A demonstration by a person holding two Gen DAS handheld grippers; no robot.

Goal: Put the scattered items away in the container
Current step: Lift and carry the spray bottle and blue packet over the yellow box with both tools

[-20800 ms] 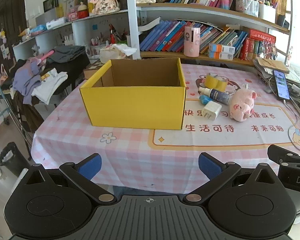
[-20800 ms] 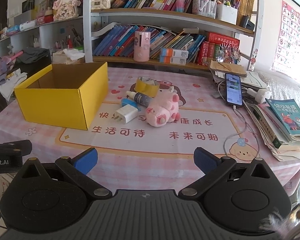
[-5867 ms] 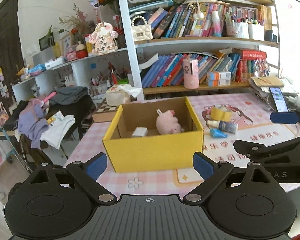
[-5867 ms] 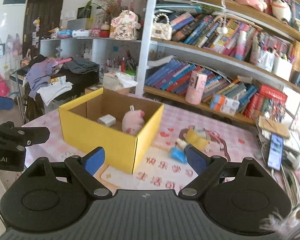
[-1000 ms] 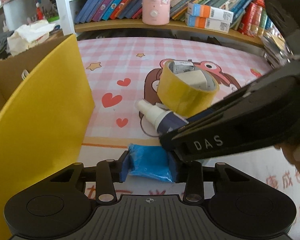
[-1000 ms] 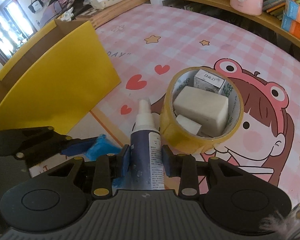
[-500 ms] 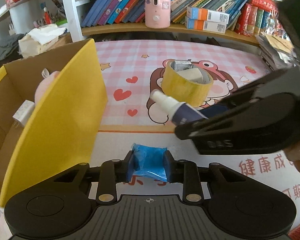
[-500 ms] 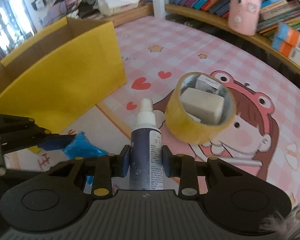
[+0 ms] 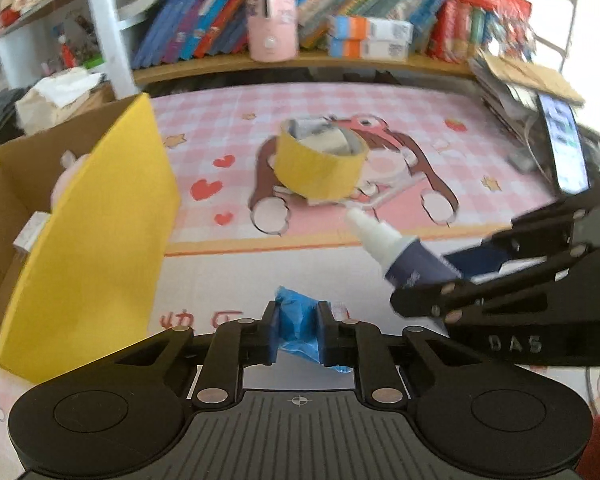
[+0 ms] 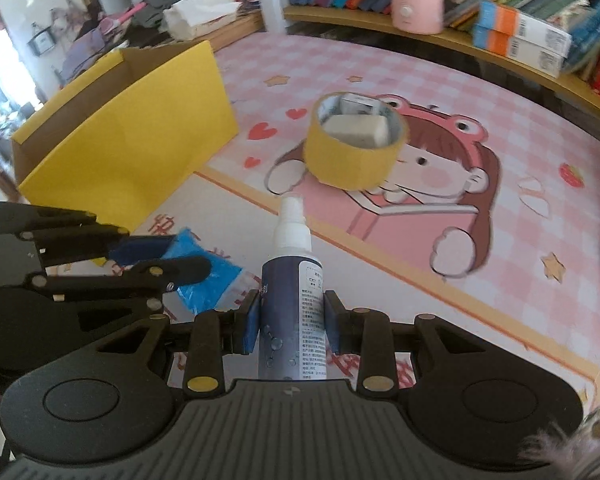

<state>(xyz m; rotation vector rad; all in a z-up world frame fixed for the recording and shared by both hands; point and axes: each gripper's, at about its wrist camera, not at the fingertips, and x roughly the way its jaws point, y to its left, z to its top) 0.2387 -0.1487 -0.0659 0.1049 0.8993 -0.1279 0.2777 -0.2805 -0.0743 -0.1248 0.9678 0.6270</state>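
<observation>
Left wrist view: the left gripper [image 9: 297, 326] was clenched on a crumpled blue packet [image 9: 300, 322], both pads pressing its sides, the packet held clear above the pink checked tablecloth [image 9: 420, 108]. The yellow box [image 9: 96, 216] stood to the left, open at the top, with a pink plush toy [image 9: 62, 184] and a small white item [image 9: 32, 230] partly visible inside. A roll of yellow tape [image 9: 320, 170] sat upright on the cartoon print farther back, with pale objects inside its ring. The right gripper [image 9: 440, 284] came in from the right, gripping a dark blue spray bottle [image 9: 400, 252] with a white nozzle pointing toward the tape. Right wrist view: the right gripper [image 10: 292, 326] was closed on the spray bottle [image 10: 294, 292], nozzle pointing away from the camera, toward the tape roll [image 10: 354, 148]. The left gripper [image 10: 168, 260] appeared at the left with the blue packet [image 10: 204, 276] between its fingers, just in front of the yellow box [image 10: 140, 140]. Books filled the shelf [image 10: 460, 44] behind the table.
</observation>
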